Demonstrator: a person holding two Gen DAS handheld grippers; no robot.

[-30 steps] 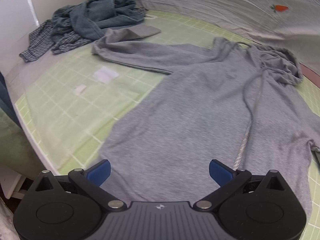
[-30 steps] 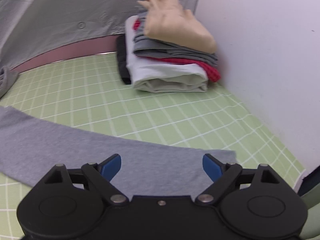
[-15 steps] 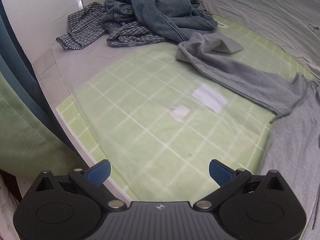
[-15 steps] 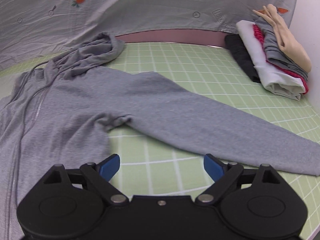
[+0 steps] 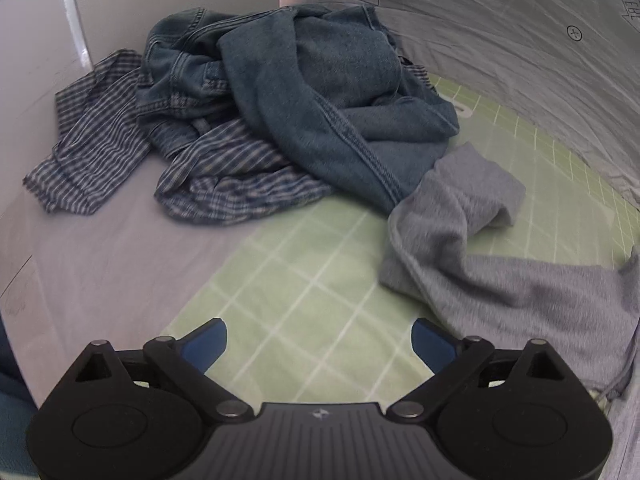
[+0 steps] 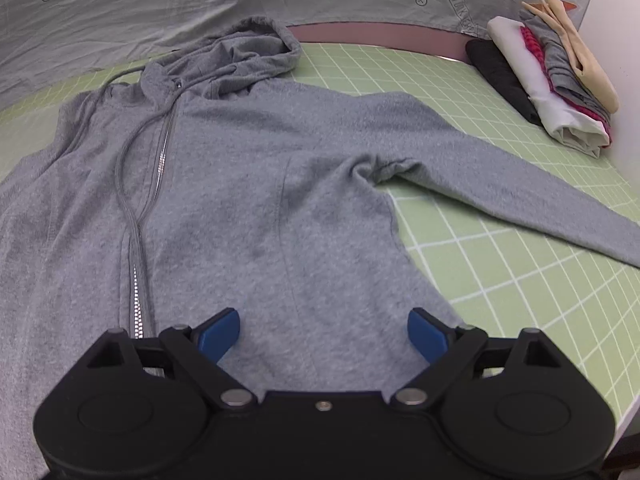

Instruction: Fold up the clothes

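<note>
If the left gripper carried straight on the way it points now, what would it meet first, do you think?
Probably bare green grid mat, then the pile of denim and striped clothes beyond; the left gripper is open, with the grey hoodie sleeve off to its right.

**Grey zip hoodie spread flat, unfolded pile and folded stack at the edges**

The grey zip hoodie (image 6: 248, 184) lies front-up on the green grid mat, hood (image 6: 244, 52) at 12 o'clock, zipper closed, one sleeve (image 6: 500, 184) stretched toward 3 o'clock. Its other sleeve (image 5: 472, 240) lies crumpled, its cuff touching a heap of denim garments (image 5: 304, 92) and a striped shirt (image 5: 100, 136). A folded stack (image 6: 552, 76) sits at 2 o'clock.
</note>
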